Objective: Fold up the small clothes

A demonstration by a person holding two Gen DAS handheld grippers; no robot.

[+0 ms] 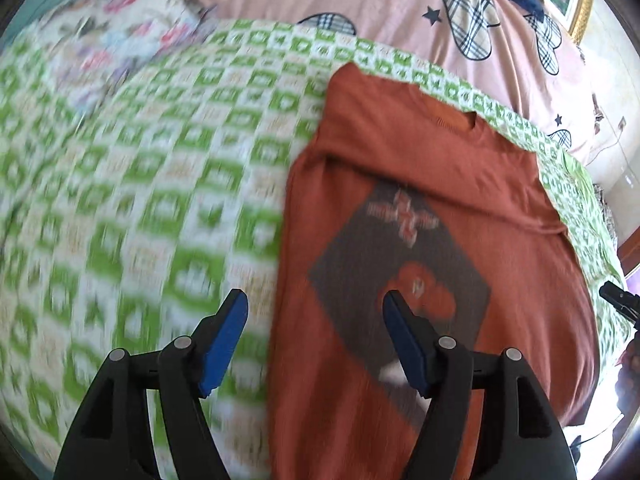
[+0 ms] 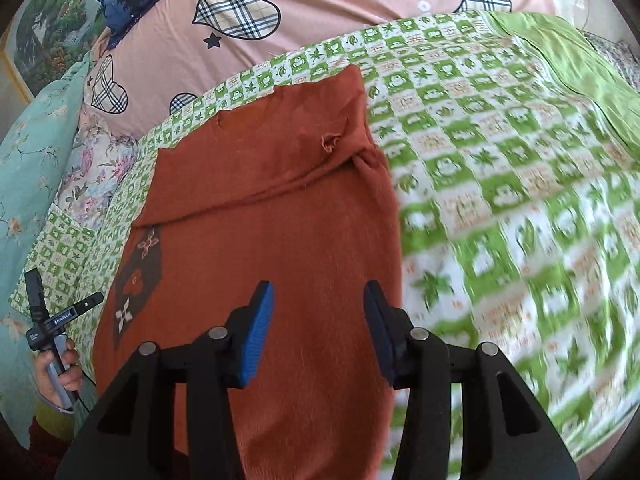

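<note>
Nearest the lens, the left gripper [image 1: 314, 308] stood with its jaws apart and nothing between them, one blue pad over the checked green blanket [image 1: 140, 200], the other over the rust-orange shirt [image 1: 420, 220]. The right gripper [image 2: 318, 300] hung likewise parted and empty above the same shirt [image 2: 272, 220]. The shirt lay flat on the blanket, a sleeve folded inward. Beyond it spread a pink quilt [image 2: 328, 12] with plaid hearts.

Green checked blanket [image 1: 120, 208] motion-blurred, rust shirt's [image 1: 440, 208] hem below the bottom edge, print smeared.
</note>
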